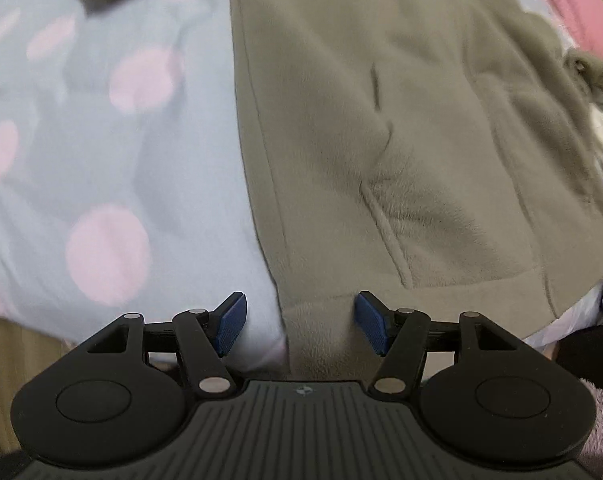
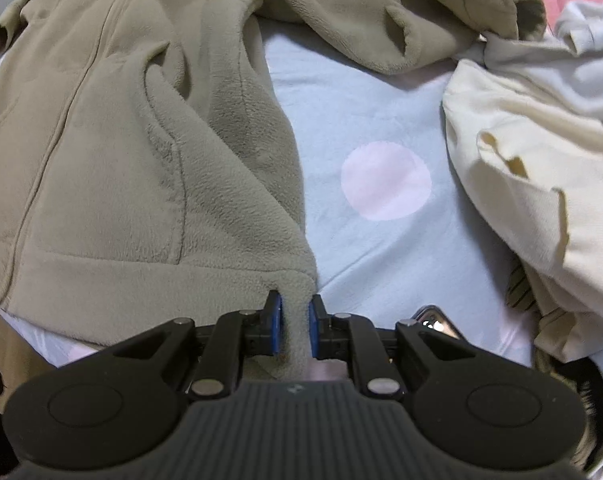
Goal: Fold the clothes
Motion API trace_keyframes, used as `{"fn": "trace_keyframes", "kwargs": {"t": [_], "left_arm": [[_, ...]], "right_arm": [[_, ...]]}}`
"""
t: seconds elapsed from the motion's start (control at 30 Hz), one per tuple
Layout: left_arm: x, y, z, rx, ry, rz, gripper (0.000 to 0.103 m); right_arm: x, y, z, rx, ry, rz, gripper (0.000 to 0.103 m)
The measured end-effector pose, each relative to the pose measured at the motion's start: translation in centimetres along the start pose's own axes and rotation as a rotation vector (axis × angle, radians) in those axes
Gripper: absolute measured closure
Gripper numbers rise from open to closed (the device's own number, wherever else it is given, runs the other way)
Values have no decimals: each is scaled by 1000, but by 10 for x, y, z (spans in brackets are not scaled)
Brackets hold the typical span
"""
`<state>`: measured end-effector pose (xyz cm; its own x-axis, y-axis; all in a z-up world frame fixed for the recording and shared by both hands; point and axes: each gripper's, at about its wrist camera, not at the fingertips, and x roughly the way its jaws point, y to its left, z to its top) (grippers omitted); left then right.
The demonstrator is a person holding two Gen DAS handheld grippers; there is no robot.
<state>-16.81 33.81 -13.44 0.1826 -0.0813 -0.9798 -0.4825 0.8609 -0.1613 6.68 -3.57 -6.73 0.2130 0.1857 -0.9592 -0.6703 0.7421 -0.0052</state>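
On spotted sheet (image 2: 361, 80): one olive fleece (image 2: 113, 152), two claws.

1. The spotted bedsheet (image 1: 101, 140) is smeared by motion blur in the left wrist view.
2. The olive fleece jacket (image 2: 121, 140) runs off the left and far edges of the right wrist view.
3. A shiny phone-like object (image 2: 437, 320) shows only a corner behind the right gripper (image 2: 294, 330); what it is cannot be told.
4. A striped fabric (image 2: 521, 292) lies mostly hidden under the cream garment (image 2: 521, 160).
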Motion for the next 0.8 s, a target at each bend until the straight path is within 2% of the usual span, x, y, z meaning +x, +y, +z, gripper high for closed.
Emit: {"fn": "trace_keyframes", "kwargs": {"t": [0.03, 0.1, 0.13, 0.17, 0.2, 0.23, 0.27, 0.33, 0.43, 0.53, 0.67, 0.8], "left_arm": [[6, -1, 0, -4, 23, -4, 45], [11, -6, -1, 5, 48, -30, 63], [13, -9, -2, 17, 52, -35, 64], [12, -12, -4, 39, 46, -25, 73], [10, -14, -6, 55, 36, -22, 77], [5, -13, -7, 52, 24, -35, 87], [-1, -11, -7, 45, 10, -52, 90], [-21, -6, -8, 24, -29, -98, 91], [-66, -3, -11, 57, -106, -147, 92], [-114, -2, -17, 114, -159, -121, 92], [-142, 12, -20, 130, -128, -26, 92], [-110, 31, -18, 105, -21, 45, 92]], "right_arm": [[4, -3, 0, 11, 0, 9, 87], [7, -4, 1, 15, -3, 16, 87], [9, -5, 1, 17, -4, 20, 87], [9, -5, 1, 18, -6, 23, 87], [7, -5, 1, 17, -7, 26, 88], [4, -4, 1, 13, -9, 29, 88], [-2, -2, 2, -1, -12, 31, 88], [-13, 2, 3, -32, -20, 36, 88], [-46, 9, 4, -63, -33, 89, 88], [-76, 20, 4, -95, -21, 138, 89], [-80, 38, 0, -117, 41, 235, 89], [-35, 62, -9, -139, 139, 260, 89]]}}
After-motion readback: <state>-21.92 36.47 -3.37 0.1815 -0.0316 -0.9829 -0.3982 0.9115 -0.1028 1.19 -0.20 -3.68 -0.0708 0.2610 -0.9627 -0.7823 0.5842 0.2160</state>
